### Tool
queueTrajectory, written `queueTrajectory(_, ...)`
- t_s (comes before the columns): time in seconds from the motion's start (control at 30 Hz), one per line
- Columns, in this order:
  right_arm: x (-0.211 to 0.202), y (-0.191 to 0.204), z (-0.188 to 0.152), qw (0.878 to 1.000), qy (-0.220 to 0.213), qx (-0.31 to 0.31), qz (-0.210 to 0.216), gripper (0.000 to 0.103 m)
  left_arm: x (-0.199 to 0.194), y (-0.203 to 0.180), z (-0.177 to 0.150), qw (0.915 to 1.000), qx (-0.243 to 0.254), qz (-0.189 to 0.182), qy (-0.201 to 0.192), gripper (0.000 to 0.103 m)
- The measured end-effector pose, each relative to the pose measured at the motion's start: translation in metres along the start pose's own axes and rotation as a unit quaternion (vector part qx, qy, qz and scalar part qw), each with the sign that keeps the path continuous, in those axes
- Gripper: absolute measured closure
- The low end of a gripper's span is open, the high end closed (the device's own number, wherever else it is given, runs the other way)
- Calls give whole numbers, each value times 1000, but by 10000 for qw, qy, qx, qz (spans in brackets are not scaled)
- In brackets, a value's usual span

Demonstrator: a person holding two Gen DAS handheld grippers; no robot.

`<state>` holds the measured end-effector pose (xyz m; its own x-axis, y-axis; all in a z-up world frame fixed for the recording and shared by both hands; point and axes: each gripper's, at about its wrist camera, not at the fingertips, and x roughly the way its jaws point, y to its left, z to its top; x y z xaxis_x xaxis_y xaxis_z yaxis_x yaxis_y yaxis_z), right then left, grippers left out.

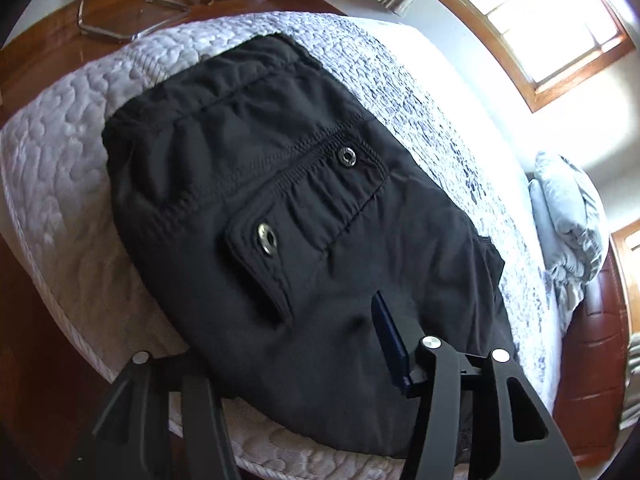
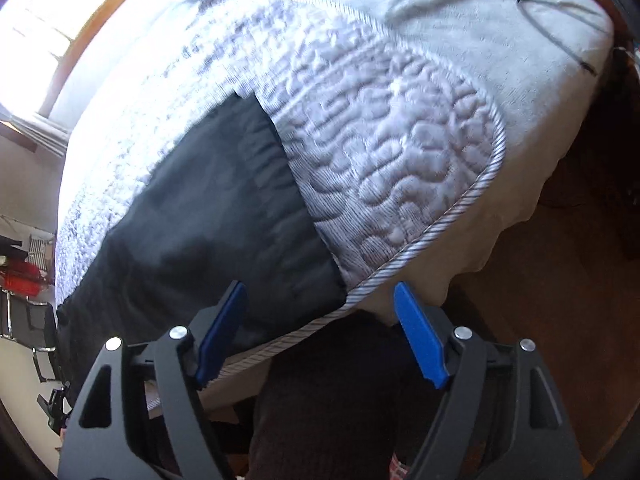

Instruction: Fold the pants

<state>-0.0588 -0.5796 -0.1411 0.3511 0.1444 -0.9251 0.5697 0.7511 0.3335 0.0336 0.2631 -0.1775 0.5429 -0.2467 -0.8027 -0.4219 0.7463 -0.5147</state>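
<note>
Black pants (image 1: 280, 208) lie on a white quilted bed (image 1: 60, 168), waistband with two metal eyelets facing up. My left gripper (image 1: 320, 340) is over the near part of the pants; its right blue finger (image 1: 390, 344) shows against the cloth, while the left finger is hidden under a fold, so the jaws look spread around fabric. In the right wrist view the pants (image 2: 208, 220) run along the bed's near edge (image 2: 420, 240). My right gripper (image 2: 320, 332) is open and empty, just off the edge by the pants' corner.
A wooden floor (image 1: 52, 44) with a metal chair frame (image 1: 120, 20) lies beyond the bed's far end. A bright window (image 1: 540, 20) is on the wall, and a grey pillow (image 1: 568, 216) at the headboard. A grey sheet (image 2: 480, 12) covers the bed's far part.
</note>
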Motion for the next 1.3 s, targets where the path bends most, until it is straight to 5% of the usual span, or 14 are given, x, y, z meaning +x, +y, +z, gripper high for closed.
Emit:
queueTrajectory(0.23, 10, 25, 16, 9989, 199, -424, 31, 82, 5, -6, 0, 9999, -100, 80, -16, 45)
queueTrajectory(0.4, -38, 65, 47, 9952, -331, -735, 559, 89, 11, -13, 2, 9995, -300, 69, 7, 45)
queueTrajectory(0.6, -107, 138, 82, 9700, -1124, -1521, 1526, 92, 10, -7, 1, 9988, -477, 10, -109, 45)
queueTrajectory(0.7, -113, 139, 84, 9675, -1243, -1706, 1393, 92, 10, -5, -1, 9986, -510, 27, -132, 45)
queueTrajectory(0.8, -79, 106, 78, 9826, -896, -1506, 611, 87, 12, -6, 0, 9988, -467, 99, -110, 45)
queueTrajectory(0.87, -43, 81, 70, 9883, -640, -1381, -114, 78, 13, -8, 1, 9989, -444, 132, -86, 43)
queueTrajectory(0.93, -22, 61, 57, 9871, -444, -1390, -664, 55, 13, -10, 2, 9988, -458, 152, -69, 40)
queueTrajectory(0.97, -16, 52, 50, 9864, -391, -1395, -783, 54, 12, -11, 2, 9987, -480, 169, -63, 38)
queueTrajectory(1.13, -31, 22, 27, 9958, -482, -778, -57, 33, 0, -23, -2, 9973, -545, 489, 14, 22)
queueTrajectory(1.3, -36, 8, 6, 9937, -81, -56, 1118, 30, -29, -29, -16, 9966, -573, 557, -188, 7)
